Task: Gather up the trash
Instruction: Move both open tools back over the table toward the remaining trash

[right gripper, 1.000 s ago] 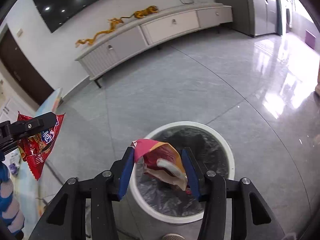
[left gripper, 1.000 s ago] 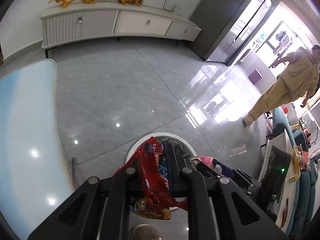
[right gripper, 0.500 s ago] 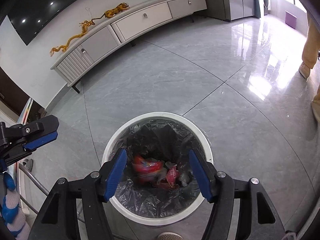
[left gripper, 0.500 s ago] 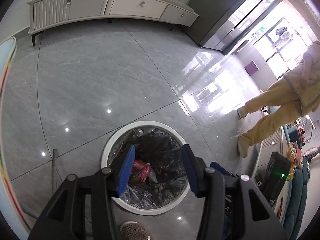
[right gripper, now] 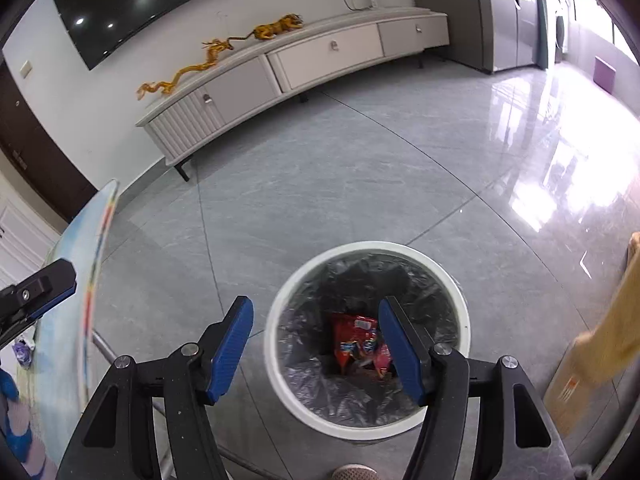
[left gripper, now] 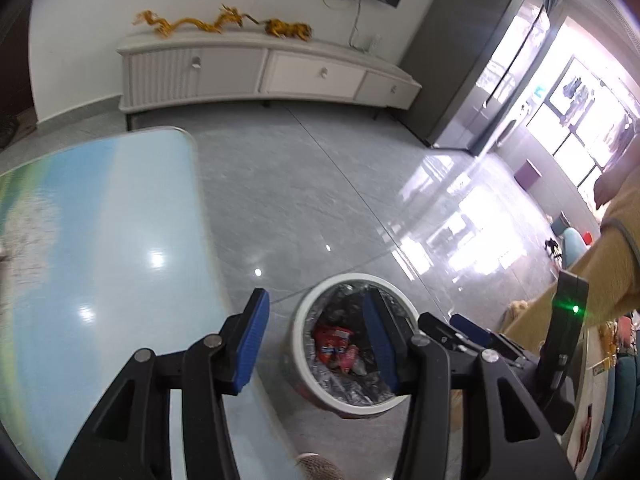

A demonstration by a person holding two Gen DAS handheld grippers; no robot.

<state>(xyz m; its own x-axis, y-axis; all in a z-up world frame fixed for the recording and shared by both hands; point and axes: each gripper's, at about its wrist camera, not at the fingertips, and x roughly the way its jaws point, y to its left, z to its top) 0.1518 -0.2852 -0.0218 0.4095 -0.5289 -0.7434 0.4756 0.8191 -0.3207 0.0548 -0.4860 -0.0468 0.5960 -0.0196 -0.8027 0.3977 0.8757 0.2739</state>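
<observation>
A white round trash bin (right gripper: 280, 376) lined with a black bag stands on the grey tile floor; it also shows in the left wrist view (left gripper: 298, 344). Red snack wrappers (right gripper: 354, 338) lie inside it, seen too in the left wrist view (left gripper: 334, 346). My right gripper (right gripper: 316, 350) is open and empty above the bin. My left gripper (left gripper: 316, 340) is open and empty, above the bin's left rim and the table edge. The left gripper's tip (right gripper: 38, 290) shows at the left of the right wrist view.
A glossy blue table (left gripper: 92, 248) lies to the left of the bin, its edge also in the right wrist view (right gripper: 94, 272). A long white TV cabinet (right gripper: 304, 68) stands by the far wall. A person in yellow (left gripper: 608, 264) is at the right. A shoe tip (right gripper: 354, 472) is below the bin.
Both grippers opened and dropped their wrappers into the bin, then rose. The left gripper has swung left, bringing the blue table back into its view.
</observation>
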